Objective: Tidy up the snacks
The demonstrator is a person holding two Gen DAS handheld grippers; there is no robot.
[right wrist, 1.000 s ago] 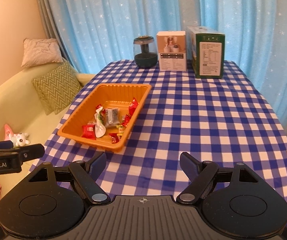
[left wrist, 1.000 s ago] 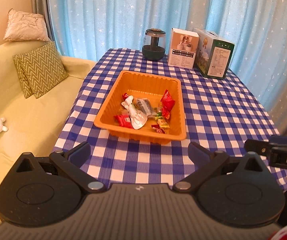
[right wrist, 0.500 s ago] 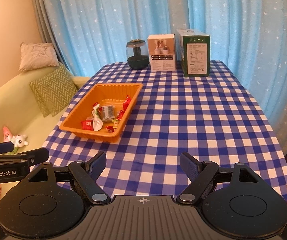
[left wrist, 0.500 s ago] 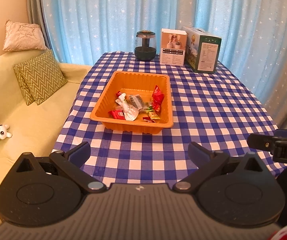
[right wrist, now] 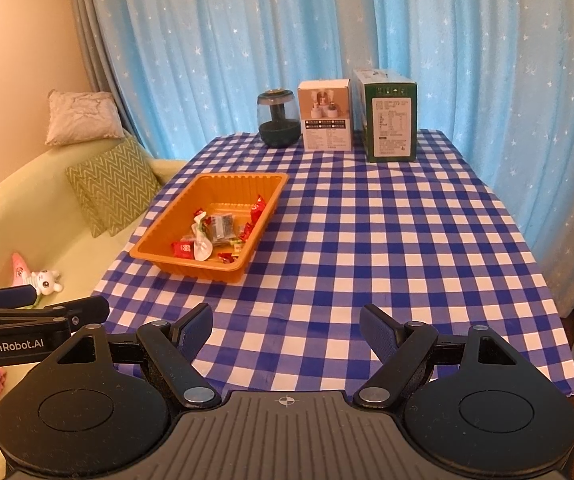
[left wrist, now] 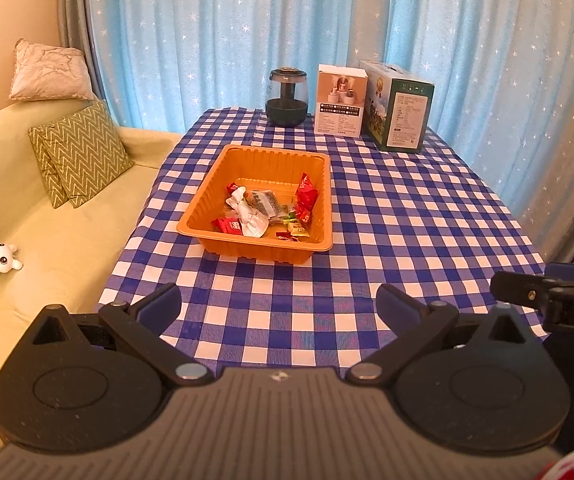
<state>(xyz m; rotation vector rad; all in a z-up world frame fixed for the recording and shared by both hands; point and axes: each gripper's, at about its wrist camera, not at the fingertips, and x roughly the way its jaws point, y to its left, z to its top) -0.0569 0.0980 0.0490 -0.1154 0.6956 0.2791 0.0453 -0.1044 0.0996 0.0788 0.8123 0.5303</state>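
An orange tray (left wrist: 207, 216) (right wrist: 155, 240) sits on the left half of the blue checked table (left wrist: 407, 220) (right wrist: 367, 248). Several wrapped snacks (left wrist: 267, 212) (right wrist: 217, 234) lie inside it, red, white, grey and yellow-green. My left gripper (left wrist: 279, 306) is open and empty, held back over the table's near edge, well short of the tray. My right gripper (right wrist: 286, 326) is open and empty, also back at the near edge, right of the tray. Each gripper shows at the other view's side.
At the table's far end stand a dark round jar (left wrist: 287, 98) (right wrist: 279, 120), a white box (left wrist: 341, 100) (right wrist: 326, 116) and a green box (left wrist: 399, 108) (right wrist: 389, 116). A yellow sofa (left wrist: 47, 220) with cushions and a toy lies left. Blue curtains hang behind.
Both grippers have pulled back and up from the table, so the tray looks smaller and farther. Both stay open and empty. Nothing on the table has moved.
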